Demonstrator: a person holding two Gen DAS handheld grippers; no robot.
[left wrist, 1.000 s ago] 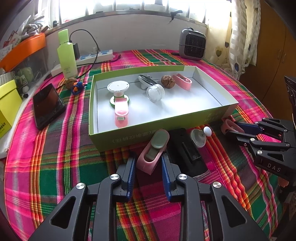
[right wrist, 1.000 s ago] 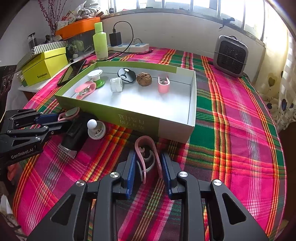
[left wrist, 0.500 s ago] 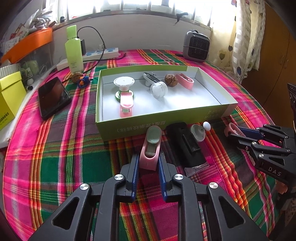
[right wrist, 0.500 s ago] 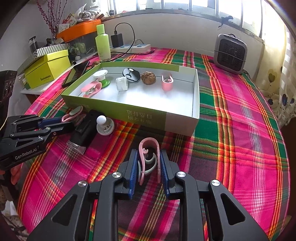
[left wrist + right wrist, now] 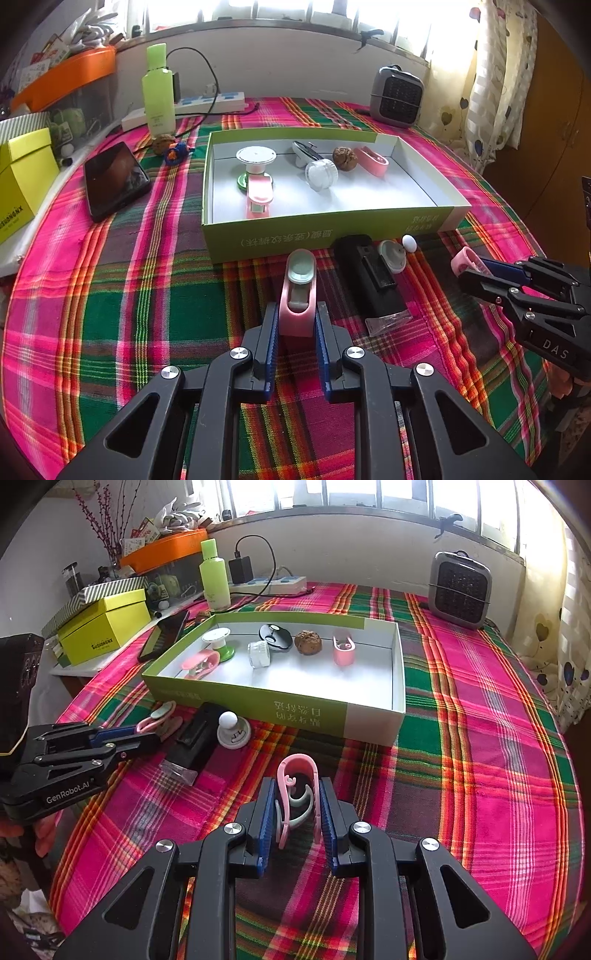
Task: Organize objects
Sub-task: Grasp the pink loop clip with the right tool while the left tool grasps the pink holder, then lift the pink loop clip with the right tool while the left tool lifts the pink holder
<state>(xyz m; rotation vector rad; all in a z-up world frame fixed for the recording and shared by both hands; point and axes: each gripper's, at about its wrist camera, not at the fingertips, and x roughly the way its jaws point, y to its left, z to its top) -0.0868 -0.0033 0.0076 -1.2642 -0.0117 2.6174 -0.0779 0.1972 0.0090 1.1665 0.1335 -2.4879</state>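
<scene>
Our left claw (image 5: 295,325) has just closed its blue pads onto the near end of a pink clip with a grey-green pad (image 5: 298,291). Ahead of it lies the green box (image 5: 332,232); to its right sit a black case (image 5: 373,277) and a white knob (image 5: 395,249). Further right, our right claw (image 5: 297,808) is clamped on a pink hook clip (image 5: 297,775), with the box's near wall beyond it.

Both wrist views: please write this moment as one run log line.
left tongs: shut on pink clip | right tongs: shut on pink hook clip | green box: both clips still outside
</scene>
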